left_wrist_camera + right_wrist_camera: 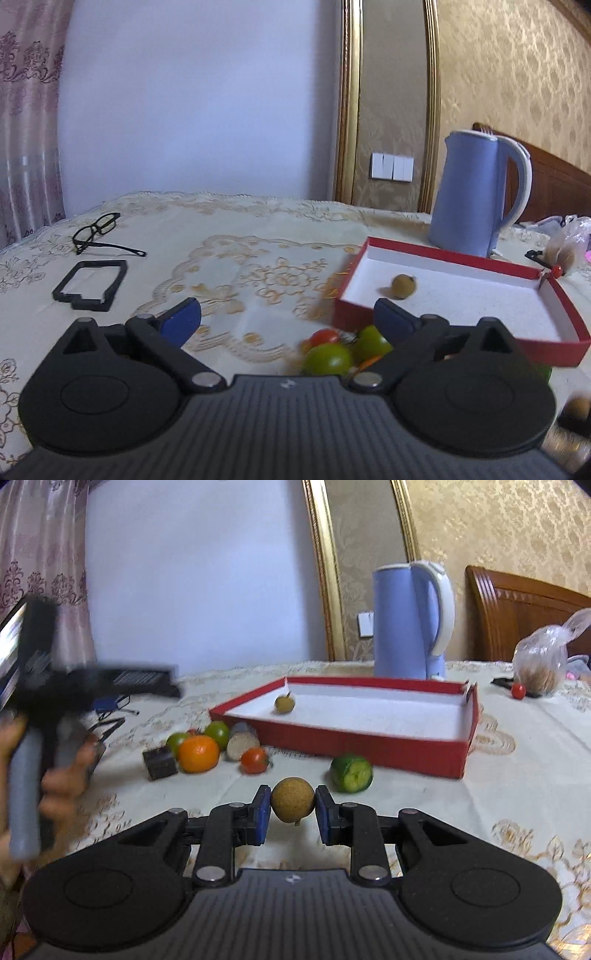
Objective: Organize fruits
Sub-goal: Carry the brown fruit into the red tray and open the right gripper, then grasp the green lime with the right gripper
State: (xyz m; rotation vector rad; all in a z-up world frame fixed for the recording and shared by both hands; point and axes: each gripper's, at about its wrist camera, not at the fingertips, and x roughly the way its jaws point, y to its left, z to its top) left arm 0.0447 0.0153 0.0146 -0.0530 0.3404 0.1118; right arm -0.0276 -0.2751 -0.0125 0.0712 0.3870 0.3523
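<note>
A red box with a white floor [369, 744] [461, 317] lies on the table and holds one brown longan [284, 703] [403, 286]. My right gripper [292, 810] is shut on a second brown longan [292, 800], held just above the cloth in front of the box. Left of the box lies a pile: an orange [198, 753], green tomatoes [218, 733] [328, 360], a red tomato [254, 760] [323, 336] and a cut cucumber piece [351, 773]. My left gripper [288, 317] is open and empty above the pile; it shows blurred at the left of the right wrist view [107, 698].
A blue kettle [412, 622] [476, 192] stands behind the box. A plastic bag [543, 661] and a small red tomato [518, 691] lie far right. Black glasses [99, 232] and a black frame [90, 285] lie far left. A dark cube [159, 762] sits by the orange.
</note>
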